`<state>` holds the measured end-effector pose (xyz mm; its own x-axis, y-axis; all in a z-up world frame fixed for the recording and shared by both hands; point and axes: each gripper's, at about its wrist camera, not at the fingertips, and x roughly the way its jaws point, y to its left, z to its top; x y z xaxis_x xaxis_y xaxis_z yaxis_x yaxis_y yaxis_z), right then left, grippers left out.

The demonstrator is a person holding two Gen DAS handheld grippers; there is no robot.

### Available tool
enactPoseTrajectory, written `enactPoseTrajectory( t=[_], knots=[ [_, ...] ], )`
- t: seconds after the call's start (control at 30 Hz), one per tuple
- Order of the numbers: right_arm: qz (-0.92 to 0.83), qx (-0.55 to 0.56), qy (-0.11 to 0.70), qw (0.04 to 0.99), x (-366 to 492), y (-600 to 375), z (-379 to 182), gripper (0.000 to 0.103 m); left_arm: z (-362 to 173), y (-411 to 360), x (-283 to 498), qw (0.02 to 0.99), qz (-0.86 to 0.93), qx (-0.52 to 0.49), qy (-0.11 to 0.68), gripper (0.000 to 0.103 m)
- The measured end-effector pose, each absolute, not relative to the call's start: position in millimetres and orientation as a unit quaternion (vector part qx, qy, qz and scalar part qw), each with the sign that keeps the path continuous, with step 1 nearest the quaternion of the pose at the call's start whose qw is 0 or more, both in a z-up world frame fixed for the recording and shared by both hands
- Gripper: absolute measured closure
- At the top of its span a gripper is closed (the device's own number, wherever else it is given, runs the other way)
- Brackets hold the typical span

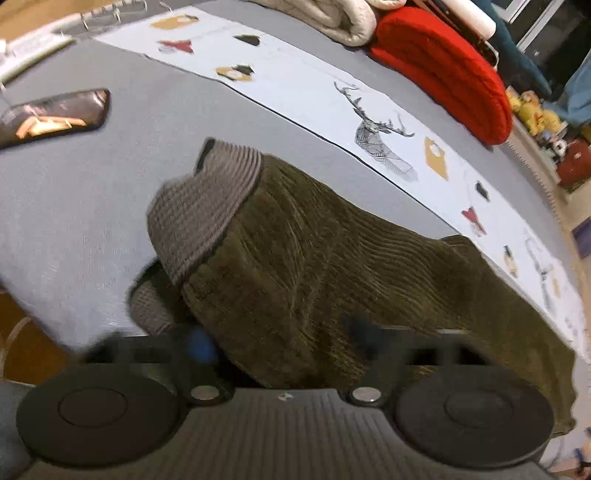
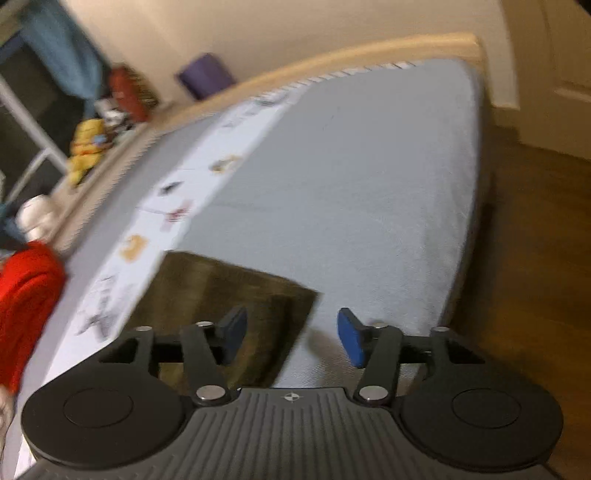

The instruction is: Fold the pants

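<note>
Olive corduroy pants (image 1: 332, 266) with a grey ribbed waistband (image 1: 199, 218) hang bunched right in front of my left gripper (image 1: 280, 347). The cloth drapes over its blurred jaws, which look shut on the pants; one blue pad (image 1: 201, 345) shows at the left. In the right wrist view a flat end of the pants (image 2: 236, 291) lies on the grey bed (image 2: 351, 192). My right gripper (image 2: 291, 338) is open and empty, with its left pad (image 2: 234, 332) over the cloth edge and its right pad (image 2: 349, 341) over bare sheet.
A pale printed strip (image 1: 314, 107) runs across the bed. A red folded blanket (image 1: 447, 70) and a beige quilt (image 1: 332, 18) lie at the far side. A dark shiny pouch (image 1: 51, 116) lies at left. The bed edge and wood floor (image 2: 528, 236) are at right.
</note>
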<state>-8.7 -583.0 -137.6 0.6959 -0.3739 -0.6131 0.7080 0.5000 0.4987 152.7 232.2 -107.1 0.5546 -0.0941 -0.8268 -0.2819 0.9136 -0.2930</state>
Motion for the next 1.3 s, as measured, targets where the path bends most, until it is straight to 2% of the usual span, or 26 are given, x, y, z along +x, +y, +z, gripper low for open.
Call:
enactPoseTrajectory(
  t=[0.17, 0.27, 0.37, 0.43, 0.47, 0.5, 0.53, 0.57, 0.6, 0.77, 0.87, 0.9, 0.93, 1.0, 1.03, 1.07, 1.1, 1.2, 1.3],
  knots=[
    [-0.268, 0.331, 0.177, 0.887, -12.0, -528.1, -85.5, 0.026, -88.6, 235.6, 142.1, 0.866, 0.04, -0.187, 0.462, 0.003],
    [-0.197, 0.292, 0.166, 0.921, -2.9, -476.4, -60.6, 0.018, -82.0, 247.9, 134.2, 0.879, 0.054, -0.196, 0.432, 0.0],
    [-0.14, 0.287, 0.154, 0.935, 8.7, -424.7, -54.2, 0.014, -87.4, 257.7, 140.4, 0.881, 0.048, -0.192, 0.429, 0.0],
    [-0.086, 0.308, 0.172, 0.932, 21.1, -387.0, -65.9, 0.013, -92.9, 258.0, 145.1, 0.877, 0.041, -0.188, 0.439, 0.004],
    [-0.049, 0.316, 0.192, 0.928, 30.8, -365.3, -77.3, 0.014, -93.9, 256.1, 145.0, 0.88, 0.048, -0.182, 0.436, 0.012],
    [-0.025, 0.318, 0.212, 0.924, 39.2, -347.7, -86.7, 0.014, -93.7, 252.5, 143.8, 0.884, 0.06, -0.167, 0.432, 0.028],
    [-0.002, 0.318, 0.236, 0.918, 48.4, -325.1, -97.1, 0.016, -93.8, 249.1, 143.1, 0.886, 0.075, -0.146, 0.433, 0.038],
    [0.013, 0.313, 0.247, 0.917, 54.4, -305.1, -104.8, 0.017, -93.4, 246.5, 141.6, 0.888, 0.091, -0.121, 0.435, 0.059],
    [0.027, 0.291, 0.252, 0.923, 59.4, -279.8, -111.4, 0.017, -93.2, 245.8, 139.0, 0.888, 0.106, -0.103, 0.435, 0.074],
    [0.105, 0.19, 0.294, 0.931, 82.9, -178.8, -132.9, 0.018, -99.8, 259.4, 119.6, 0.887, 0.096, -0.108, 0.438, 0.077],
    [0.082, 0.09, 0.348, 0.93, 92.6, -143.8, -159.6, 0.018, -111.4, 264.9, 113.8, 0.882, 0.092, -0.118, 0.447, 0.077],
    [0.07, 0.04, 0.376, 0.923, 92.9, -135.9, -176.0, 0.018, -110.9, 264.0, 112.5, 0.884, 0.093, -0.114, 0.444, 0.072],
    [0.077, 0.0, 0.334, 0.939, 78.7, -128.3, -180.3, 0.019, -110.7, 262.6, 110.9, 0.885, 0.095, -0.106, 0.442, 0.068],
    [0.08, -0.029, 0.329, 0.94, 65.5, -120.7, -175.7, 0.018, -108.7, 261.3, 106.7, 0.884, 0.109, -0.097, 0.444, 0.044],
    [0.087, -0.02, 0.338, 0.937, 65.0, -123.3, -171.0, 0.017, -105.1, 261.8, 102.2, 0.884, 0.114, -0.1, 0.442, 0.037],
    [0.095, -0.008, 0.346, 0.934, 66.6, -129.7, -166.1, 0.017, -101.1, 262.5, 99.1, 0.884, 0.114, -0.109, 0.439, 0.025],
    [0.1, 0.008, 0.351, 0.931, 66.6, -137.2, -160.7, 0.017, -95.4, 263.4, 96.9, 0.885, 0.112, -0.12, 0.436, 0.018],
    [0.123, 0.077, 0.338, 0.93, 68.5, -172.6, -139.3, 0.017, -75.0, 263.6, 96.3, 0.9, 0.099, -0.112, 0.409, 0.013],
    [0.171, 0.089, 0.311, 0.93, 80.1, -200.5, -112.7, 0.017, -59.3, 264.0, 108.6, 0.915, 0.096, -0.103, 0.379, 0.013]
  ],
)
